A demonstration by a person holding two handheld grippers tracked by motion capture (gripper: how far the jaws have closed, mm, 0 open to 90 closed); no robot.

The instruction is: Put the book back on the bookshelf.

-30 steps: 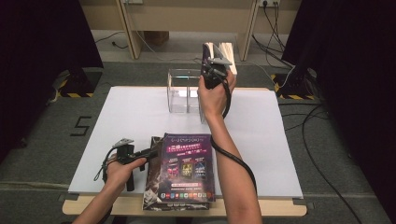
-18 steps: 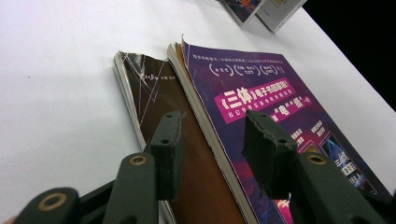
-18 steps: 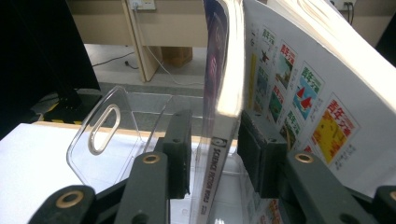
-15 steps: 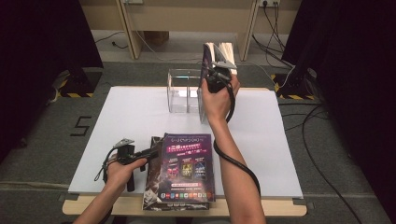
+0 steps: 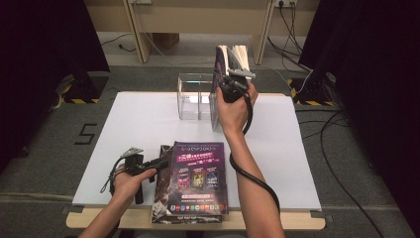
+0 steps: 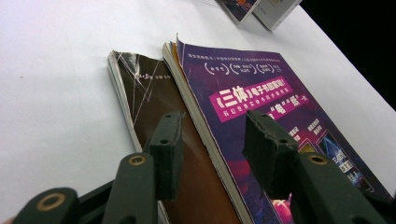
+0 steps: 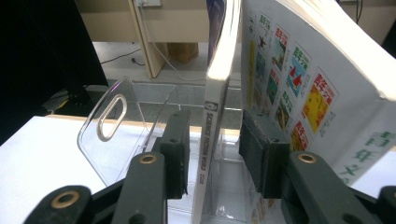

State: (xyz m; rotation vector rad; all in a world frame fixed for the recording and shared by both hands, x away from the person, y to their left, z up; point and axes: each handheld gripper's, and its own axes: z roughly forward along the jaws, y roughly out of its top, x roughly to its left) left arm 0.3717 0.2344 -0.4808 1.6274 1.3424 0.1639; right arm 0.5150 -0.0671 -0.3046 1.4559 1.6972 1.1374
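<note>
the thin purple-covered magazine [image 7: 219,84] is stood upright in the clear acrylic file rack [image 5: 195,96], between right gripper [image 7: 212,140] jaws just opened, released. two glossy magazines [image 5: 193,181] before the rack remain, under the left gripper [image 6: 212,140], half-open, empty.

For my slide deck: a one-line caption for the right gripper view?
Right gripper, jaws just opening, straddles a slim upright magazine in the clear rack.

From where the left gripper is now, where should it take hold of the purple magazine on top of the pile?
Probably grip the purple magazine at its left long edge, coming in level from the left: that edge overhangs the brown book beneath, so one jaw could slide under. The left gripper stands open there.
</note>
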